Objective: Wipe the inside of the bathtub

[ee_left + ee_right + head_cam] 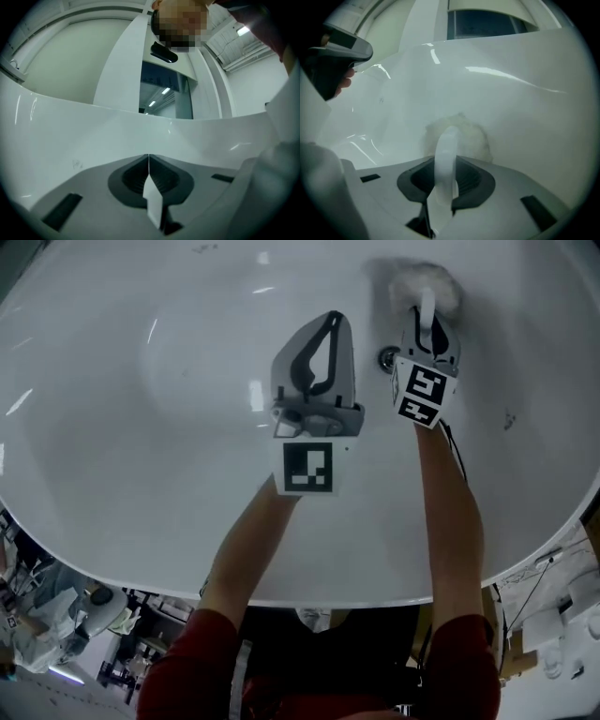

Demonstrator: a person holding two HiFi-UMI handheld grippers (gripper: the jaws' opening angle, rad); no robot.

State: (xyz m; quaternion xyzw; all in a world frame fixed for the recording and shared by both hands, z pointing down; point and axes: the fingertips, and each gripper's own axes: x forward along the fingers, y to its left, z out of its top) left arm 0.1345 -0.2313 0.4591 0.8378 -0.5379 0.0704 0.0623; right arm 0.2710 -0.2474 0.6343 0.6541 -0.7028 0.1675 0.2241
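Note:
I look down into the white bathtub (141, 381). My right gripper (428, 322) is shut on the white handle (446, 150) of a fluffy white wiping pad (422, 282), and the pad rests against the far tub wall. In the right gripper view the pad (468, 136) sits just beyond the jaws of the right gripper (444, 164). My left gripper (331, 320) hovers over the tub floor to the left of it, shut with nothing between its jaws. In its own view the left gripper (148, 158) faces the tub wall (93, 136).
A metal drain fitting (387, 359) sits on the tub floor between the two grippers. The tub's near rim (309, 592) curves across the bottom of the head view. Small dark specks (509, 418) mark the right side. Cluttered floor shows beyond the rim (56, 624).

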